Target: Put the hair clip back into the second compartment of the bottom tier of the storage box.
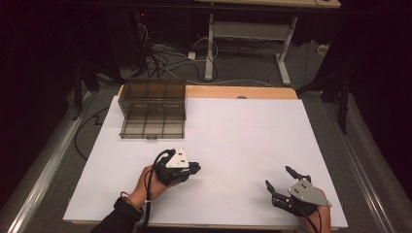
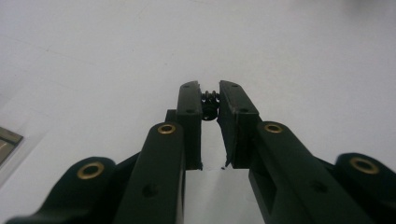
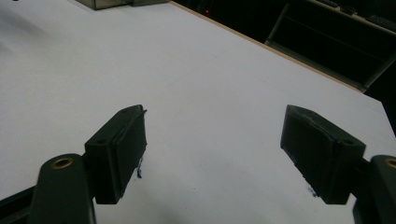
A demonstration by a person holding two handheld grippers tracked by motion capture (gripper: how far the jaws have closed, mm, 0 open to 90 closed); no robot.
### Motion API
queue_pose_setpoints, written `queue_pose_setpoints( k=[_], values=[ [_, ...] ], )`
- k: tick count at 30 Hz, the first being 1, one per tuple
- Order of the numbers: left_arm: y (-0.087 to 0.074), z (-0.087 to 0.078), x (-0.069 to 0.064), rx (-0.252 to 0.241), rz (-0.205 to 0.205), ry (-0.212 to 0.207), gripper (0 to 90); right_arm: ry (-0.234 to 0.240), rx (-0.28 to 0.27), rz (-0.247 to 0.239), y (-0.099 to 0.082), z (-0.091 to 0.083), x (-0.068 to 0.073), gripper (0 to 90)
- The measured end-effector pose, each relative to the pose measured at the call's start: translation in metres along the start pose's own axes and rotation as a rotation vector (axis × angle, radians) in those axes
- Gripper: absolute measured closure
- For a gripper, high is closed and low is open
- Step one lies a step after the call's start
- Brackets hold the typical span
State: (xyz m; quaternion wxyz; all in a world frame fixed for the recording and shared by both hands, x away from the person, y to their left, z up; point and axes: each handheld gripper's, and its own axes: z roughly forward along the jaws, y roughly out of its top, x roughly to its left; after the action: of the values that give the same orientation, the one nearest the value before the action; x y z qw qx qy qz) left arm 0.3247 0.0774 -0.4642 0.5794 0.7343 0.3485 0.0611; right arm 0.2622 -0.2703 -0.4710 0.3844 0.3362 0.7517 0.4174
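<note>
Grippers are held low over the white table [image 1: 233, 141]: the left gripper [image 2: 210, 105] is clamped on a small black part [image 2: 209, 105], the right gripper [image 3: 212, 149] spread wide, empty.

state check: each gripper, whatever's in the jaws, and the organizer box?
Left gripper: shut on the small black toothed part, low over the white table.
Small black toothed part: pinched between the jaw tips.
Right gripper: open, nothing between the jaws.
Smoky transparent plastic compartment box: upright at the table's far left; contents cannot be told.
</note>
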Motion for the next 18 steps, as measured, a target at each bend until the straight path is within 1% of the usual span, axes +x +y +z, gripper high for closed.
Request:
queue_pose_setpoints(
  k=[3, 7, 12, 18],
  values=[
    [0.001, -0.002, 0.001, -0.005, 0.006, 0.006, 77.0, 0.0, 0.001, 0.0, 0.0, 0.0, 0.0, 22.7],
    [0.003, -0.005, 0.002, -0.024, 0.002, 0.01, 77.0, 0.0, -0.001, 0.0, 0.0, 0.0, 0.0, 22.7],
    [0.005, -0.008, 0.004, -0.033, 0.008, 0.016, 77.0, -0.001, -0.003, 0.0, 0.0, 0.0, 0.0, 22.7],
    [0.007, -0.011, 0.006, -0.049, 0.006, 0.022, 77.0, 0.0, -0.002, -0.001, 0.0, 0.0, 0.0, 22.7]
  ],
)
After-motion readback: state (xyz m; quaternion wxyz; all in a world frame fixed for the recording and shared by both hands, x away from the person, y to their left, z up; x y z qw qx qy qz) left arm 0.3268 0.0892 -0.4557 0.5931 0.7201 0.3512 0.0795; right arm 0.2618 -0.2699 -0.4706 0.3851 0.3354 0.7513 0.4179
